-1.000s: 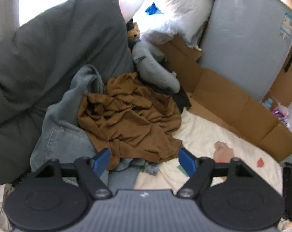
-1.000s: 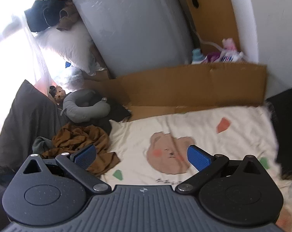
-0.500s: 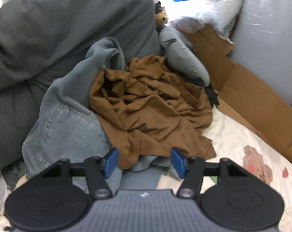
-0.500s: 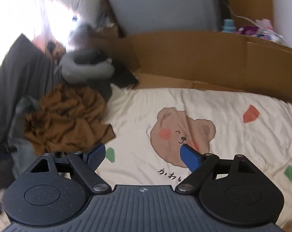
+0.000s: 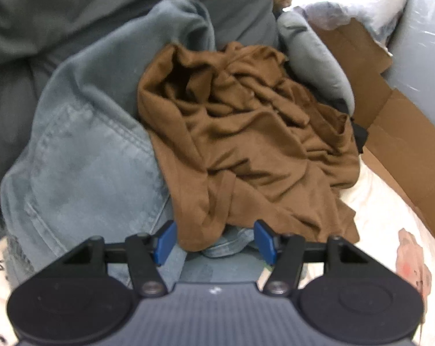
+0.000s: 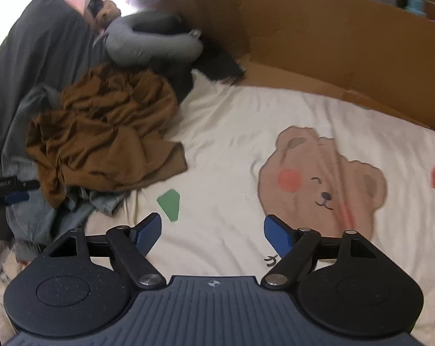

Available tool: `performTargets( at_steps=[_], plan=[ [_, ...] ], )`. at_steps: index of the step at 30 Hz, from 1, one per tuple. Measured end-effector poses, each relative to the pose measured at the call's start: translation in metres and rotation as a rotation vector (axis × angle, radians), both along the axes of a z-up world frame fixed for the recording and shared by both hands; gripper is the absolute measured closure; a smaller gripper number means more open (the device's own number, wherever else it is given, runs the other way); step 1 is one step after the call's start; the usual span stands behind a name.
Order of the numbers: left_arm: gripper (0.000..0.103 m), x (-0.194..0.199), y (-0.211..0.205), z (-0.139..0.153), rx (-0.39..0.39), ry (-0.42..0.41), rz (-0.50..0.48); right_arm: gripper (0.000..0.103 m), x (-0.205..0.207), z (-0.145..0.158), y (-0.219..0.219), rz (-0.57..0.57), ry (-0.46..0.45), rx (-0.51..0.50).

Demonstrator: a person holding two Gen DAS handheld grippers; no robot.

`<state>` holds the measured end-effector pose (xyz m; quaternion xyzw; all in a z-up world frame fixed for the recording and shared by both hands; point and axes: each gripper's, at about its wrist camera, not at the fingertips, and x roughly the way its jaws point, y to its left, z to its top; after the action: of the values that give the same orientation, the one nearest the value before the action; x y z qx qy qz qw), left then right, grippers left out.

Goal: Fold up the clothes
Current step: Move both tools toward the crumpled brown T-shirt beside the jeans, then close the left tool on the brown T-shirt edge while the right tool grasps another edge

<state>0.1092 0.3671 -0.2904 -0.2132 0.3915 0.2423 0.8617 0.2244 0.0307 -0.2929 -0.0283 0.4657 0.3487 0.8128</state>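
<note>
A crumpled brown garment (image 5: 246, 144) lies on a pair of blue-grey jeans (image 5: 87, 158) at the left of the bed. My left gripper (image 5: 214, 239) hangs low right in front of the pile, with the garment's near hem and a bit of denim between its blue pads (image 5: 165, 240). The pads stand apart from the cloth. My right gripper (image 6: 213, 230) hovers over the white sheet (image 6: 231, 132), to the right of the brown garment (image 6: 102, 138). Its jaws are closing with only bare sheet beneath them. The left gripper's finger (image 6: 15, 197) shows at the right view's left edge.
A grey neck pillow (image 6: 154, 40) lies behind the pile. Flattened cardboard (image 6: 347, 43) lines the far side of the bed. A dark grey pillow (image 5: 73, 14) rises to the left of the jeans. The sheet carries a bear print (image 6: 318, 178).
Both grippers have sunk toward the bed and drawn nearer to the pile. The jaws of both stand narrower than before. The garments have not moved.
</note>
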Motion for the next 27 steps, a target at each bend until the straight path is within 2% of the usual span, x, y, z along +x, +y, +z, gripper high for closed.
performTargets(
  at_steps=[3,9,12,16,19,23,25,26,27],
  plan=[
    [0.041,0.003,0.003,-0.010,0.005,0.000,0.018,0.036,0.012,-0.011,0.008,0.027,0.009,-0.021],
    [0.040,0.006,0.009,-0.024,0.021,0.003,0.043,0.038,0.031,-0.031,0.027,0.090,-0.006,-0.028],
    [0.038,0.010,0.012,-0.030,0.059,0.016,0.039,0.038,0.038,-0.041,0.036,0.104,-0.006,-0.027],
    [0.039,0.015,0.019,-0.043,0.024,0.007,0.036,0.038,0.045,-0.055,0.053,0.129,-0.002,-0.043],
    [0.043,0.022,0.024,-0.049,0.015,-0.006,0.048,0.038,0.051,-0.063,0.068,0.160,-0.005,-0.050],
    [0.056,0.025,0.027,-0.054,-0.008,-0.047,0.018,0.038,0.061,-0.073,0.091,0.203,-0.013,-0.054],
    [0.071,0.023,0.027,-0.055,-0.030,-0.063,0.024,0.038,0.068,-0.078,0.102,0.224,-0.017,-0.052],
    [0.087,0.022,0.028,-0.056,-0.048,-0.071,0.031,0.038,0.072,-0.080,0.109,0.237,-0.024,-0.053],
    [0.093,0.021,0.029,-0.056,-0.065,-0.080,0.037,0.038,0.076,-0.082,0.116,0.250,-0.030,-0.055]
  ],
)
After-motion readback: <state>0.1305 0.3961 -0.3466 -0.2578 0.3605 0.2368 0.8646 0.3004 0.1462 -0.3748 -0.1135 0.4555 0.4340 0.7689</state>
